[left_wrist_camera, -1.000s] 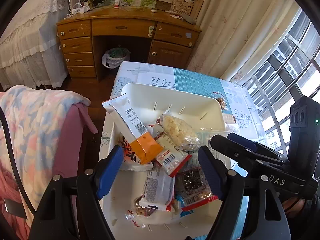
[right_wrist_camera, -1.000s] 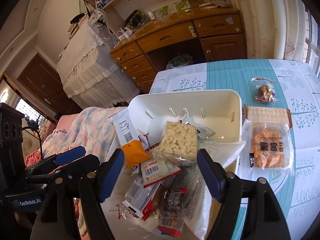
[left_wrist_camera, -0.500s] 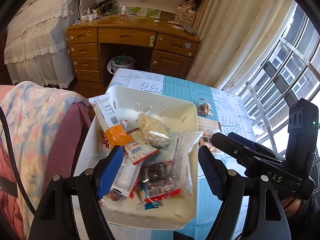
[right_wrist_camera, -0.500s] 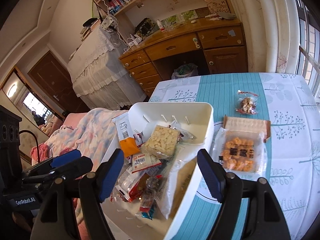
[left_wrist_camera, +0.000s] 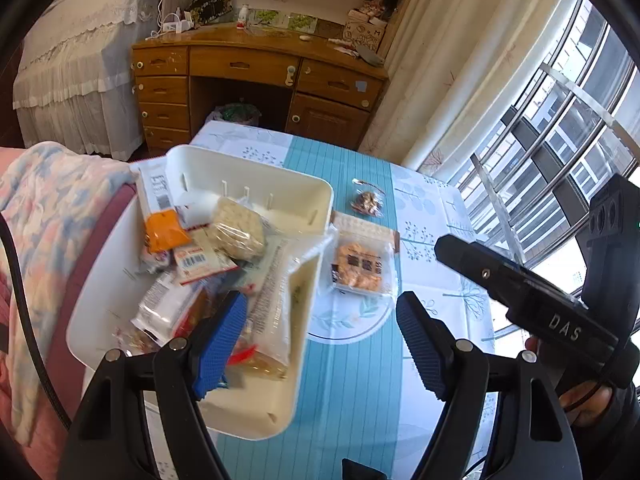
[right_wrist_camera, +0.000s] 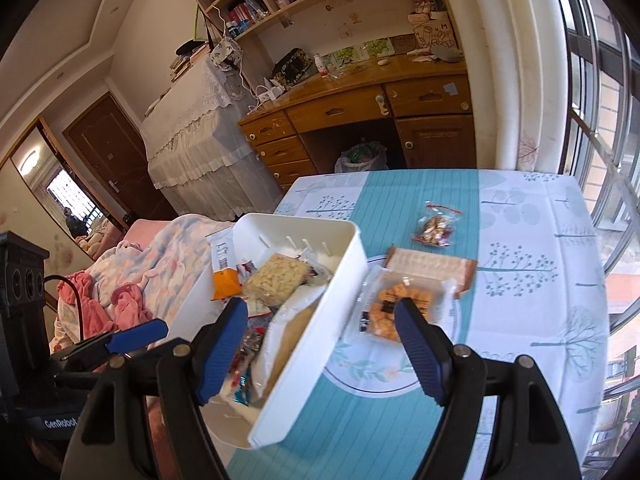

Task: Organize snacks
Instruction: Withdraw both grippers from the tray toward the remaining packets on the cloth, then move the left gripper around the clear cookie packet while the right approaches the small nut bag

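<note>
A white bin (left_wrist_camera: 316, 200) (right_wrist_camera: 340, 280) sits at the table's left edge, filled with several snack packets, among them an orange-tipped one (left_wrist_camera: 162, 232) and a puffed rice pack (left_wrist_camera: 240, 228) (right_wrist_camera: 276, 280). On the table to its right lie a clear pack of orange crackers (left_wrist_camera: 356, 266) (right_wrist_camera: 400, 304) and, farther back, a small nut packet (left_wrist_camera: 367, 202) (right_wrist_camera: 434, 226). My left gripper (left_wrist_camera: 320, 332) is open and empty above the bin's near right side. My right gripper (right_wrist_camera: 320, 340) is open and empty above the bin's right wall, close to the cracker pack.
The table has a teal and white cloth (right_wrist_camera: 520, 240). A pink and blue blanket (left_wrist_camera: 40, 216) lies on a seat to the left. A wooden desk (left_wrist_camera: 260, 68) stands beyond the table, a window (left_wrist_camera: 560, 120) to the right. The right gripper's body (left_wrist_camera: 540, 300) shows in the left wrist view.
Both grippers have pulled back and up from the bin and shifted right. The bin now looks smaller and the two packs on the table have come into view.
</note>
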